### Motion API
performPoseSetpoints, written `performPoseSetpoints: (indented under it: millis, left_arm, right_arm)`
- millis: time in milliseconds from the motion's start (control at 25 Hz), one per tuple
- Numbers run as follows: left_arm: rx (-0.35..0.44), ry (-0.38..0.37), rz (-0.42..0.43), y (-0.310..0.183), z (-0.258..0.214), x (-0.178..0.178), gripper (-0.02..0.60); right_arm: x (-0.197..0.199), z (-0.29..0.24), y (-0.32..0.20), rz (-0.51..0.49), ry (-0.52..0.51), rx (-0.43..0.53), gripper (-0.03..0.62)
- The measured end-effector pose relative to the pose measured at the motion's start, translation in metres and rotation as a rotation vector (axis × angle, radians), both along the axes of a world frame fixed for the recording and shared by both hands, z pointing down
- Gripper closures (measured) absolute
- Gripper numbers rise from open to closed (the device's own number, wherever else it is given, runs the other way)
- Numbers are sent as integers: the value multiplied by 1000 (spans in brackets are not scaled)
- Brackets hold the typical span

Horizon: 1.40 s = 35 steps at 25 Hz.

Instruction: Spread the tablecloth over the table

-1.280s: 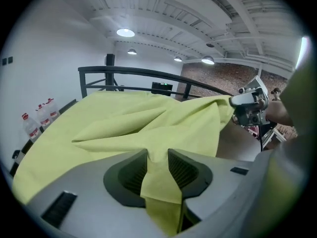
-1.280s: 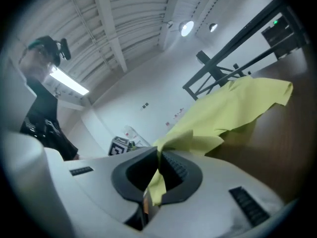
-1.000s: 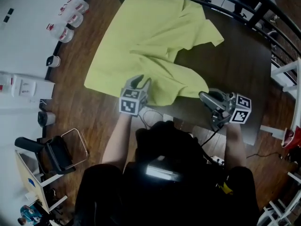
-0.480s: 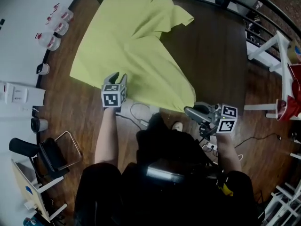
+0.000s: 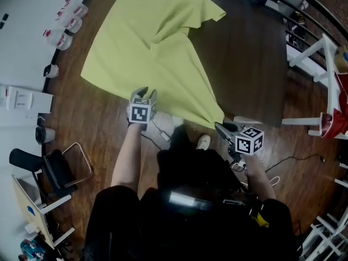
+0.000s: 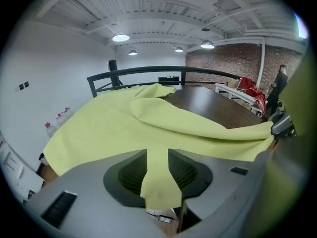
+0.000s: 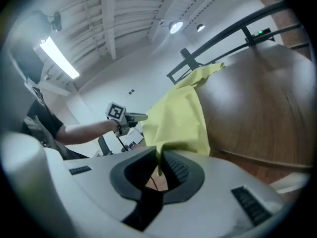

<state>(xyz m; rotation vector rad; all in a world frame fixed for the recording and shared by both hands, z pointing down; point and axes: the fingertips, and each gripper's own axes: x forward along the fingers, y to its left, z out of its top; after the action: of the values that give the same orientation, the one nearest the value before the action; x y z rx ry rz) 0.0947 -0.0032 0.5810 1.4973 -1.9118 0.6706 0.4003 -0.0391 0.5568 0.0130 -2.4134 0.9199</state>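
Observation:
A yellow-green tablecloth (image 5: 152, 48) lies over the left part of the dark brown table (image 5: 244, 64) and hangs past its left and near edges. A fold is bunched at the far end. My left gripper (image 5: 145, 94) is shut on the cloth's near edge, and a strip of cloth (image 6: 158, 177) runs between its jaws. My right gripper (image 5: 222, 126) holds the near right corner just off the table's near edge. Its jaws have just been opening slightly, and a thin cloth edge (image 7: 159, 165) is still pinched between them. The cloth is stretched between the two grippers.
Plastic cups (image 5: 65, 29) stand on a white counter at the left. A folding chair (image 5: 60, 173) is at the lower left, and cables (image 5: 160, 132) lie on the wooden floor by my feet. A white stand (image 5: 321, 91) and a black railing (image 5: 293, 4) border the table's right and far sides.
Both grippers have pulled back toward me with the cloth, the right one dropping below the table's near edge. The cloth has slid nearer and its near edge now hangs off the table.

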Motion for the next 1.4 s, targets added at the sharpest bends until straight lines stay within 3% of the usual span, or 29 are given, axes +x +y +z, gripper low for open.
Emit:
performPoseSetpoints:
  millis: [160,280,400,520,720,1000,1200,1400]
  left_arm:
    - [3,8,35,-12,-1,11,445]
    - [5,12,46,-21,-3,6,445]
    - [10,23,54,-33,-5,-3,445]
    - [11,26,78,-50,-6,-12,445]
    - [35,34,121,-93,-15,-31,445]
    - [72,69,235,-152,-28,-44,445]
    - [84,158,335,-185,-23,-17,445]
    - [177,171,466,-218,-45,46,535]
  right_arm:
    - [0,2,14,-200,77,37,439]
    - [10,-12,12,-312,87,25,439]
    - [16,-33,-6,-339,69,-1,439]
    - [2,-46,-49,-256,51,51,439]
    - [-57,-51,-117,-165,58,201,439]
    - [-127,-78,-188,82,-53,243,456]
    - [-111,-85,-219,283,-23,264,457]
    - [-48,-105,-237,558,-74,329,527]
